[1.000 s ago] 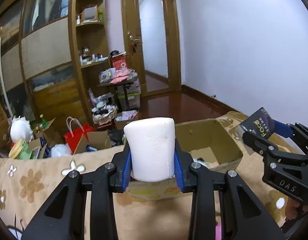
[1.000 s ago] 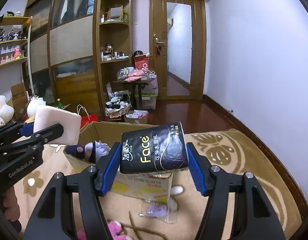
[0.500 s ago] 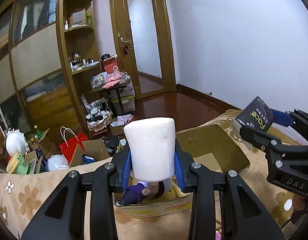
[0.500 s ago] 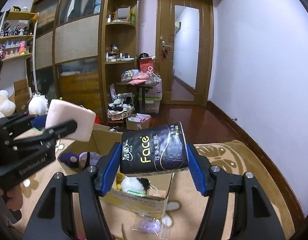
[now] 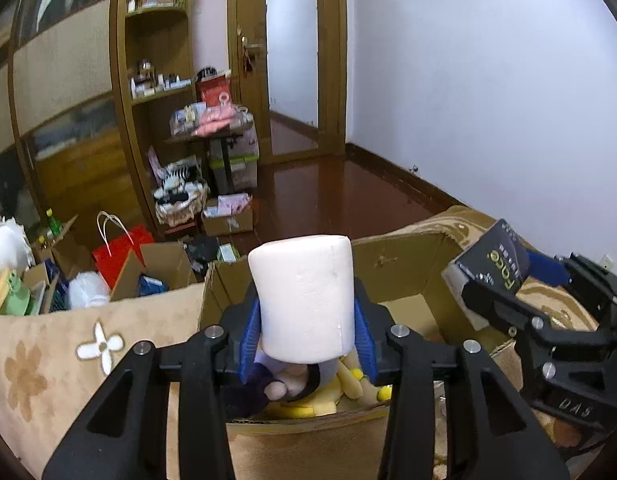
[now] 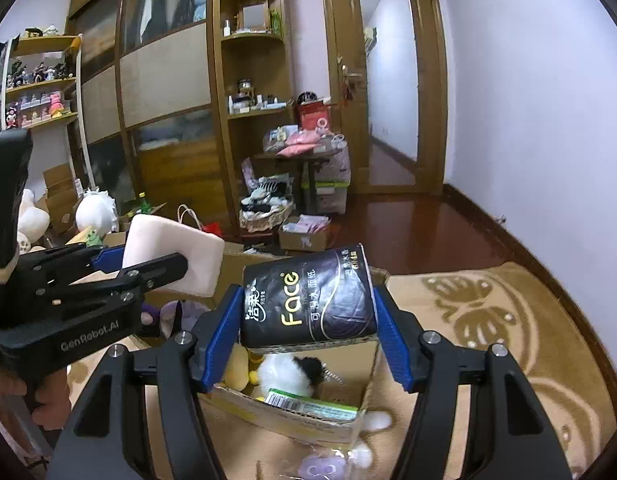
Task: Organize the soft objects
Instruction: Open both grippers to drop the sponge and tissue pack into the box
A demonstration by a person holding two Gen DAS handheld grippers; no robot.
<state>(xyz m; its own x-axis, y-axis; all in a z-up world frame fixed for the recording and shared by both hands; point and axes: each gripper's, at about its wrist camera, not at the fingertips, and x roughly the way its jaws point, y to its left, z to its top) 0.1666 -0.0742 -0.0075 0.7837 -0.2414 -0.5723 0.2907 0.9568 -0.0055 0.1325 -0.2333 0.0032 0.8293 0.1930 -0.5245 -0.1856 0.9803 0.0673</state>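
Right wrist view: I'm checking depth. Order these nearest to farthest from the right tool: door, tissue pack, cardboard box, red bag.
1. Tissue pack, clamped in the right tool.
2. Cardboard box, just below.
3. Red bag, left, on the floor beyond.
4. Door, far back, right.

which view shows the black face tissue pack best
The right wrist view: the black plastic-wrapped tissue pack sits centred between the right gripper's blue pads, its gold Face lettering fully readable, above the open cardboard box. The left wrist view shows the pack only edge-on at the far right, lettering slanted and partly hidden.
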